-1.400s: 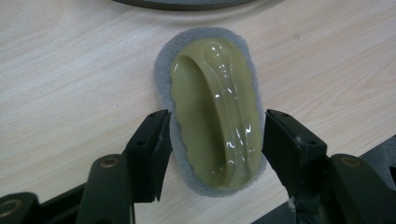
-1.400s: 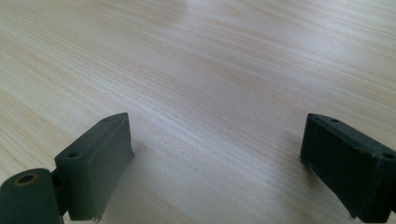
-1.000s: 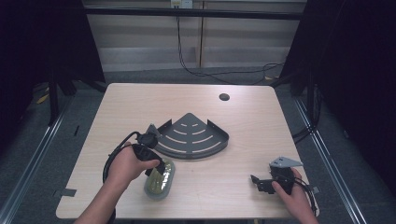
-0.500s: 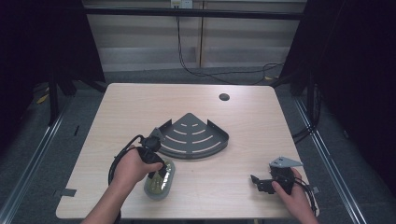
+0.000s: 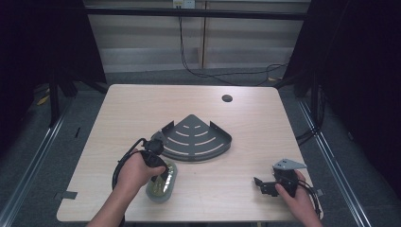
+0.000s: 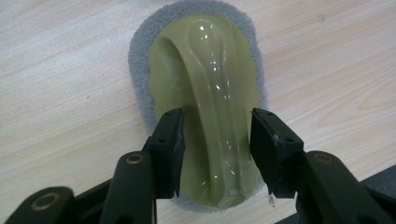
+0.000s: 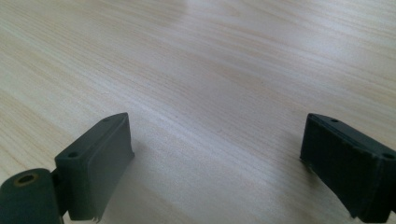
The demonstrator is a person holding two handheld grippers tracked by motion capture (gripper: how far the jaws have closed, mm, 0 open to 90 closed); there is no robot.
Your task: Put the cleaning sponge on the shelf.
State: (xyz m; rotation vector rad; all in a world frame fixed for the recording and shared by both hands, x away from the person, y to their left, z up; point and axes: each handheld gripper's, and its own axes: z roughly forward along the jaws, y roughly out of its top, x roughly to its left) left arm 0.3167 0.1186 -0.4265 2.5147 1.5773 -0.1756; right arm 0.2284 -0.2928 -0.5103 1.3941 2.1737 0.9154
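A grey sponge scrubber [image 6: 140, 60] with a glossy olive handle [image 6: 210, 84] lies flat on the wooden table near its front left [image 5: 161, 187]. My left gripper [image 6: 217, 140] points down over it and straddles the handle's raised ridge. Its jaws have just been closing, and the ridge is between the pads [image 6: 173, 140], which stand close beside it without clearly pressing. In the high view a hand holds this gripper [image 5: 158, 172] over the scrubber. My right gripper [image 7: 215, 158] rests low over bare wood, wide open, near the front right [image 5: 261, 184].
A dark grey corner shelf [image 5: 222, 142] with slots lies in the table's middle, just beyond the scrubber. A round cable hole [image 5: 227, 98] sits near the far edge. Black cables trail from both grippers. The table's front edge is close to both hands.
The left hand has shifted slightly onto the scrubber, so the gripper now sits over its handle. The right hand and gripper have not moved.
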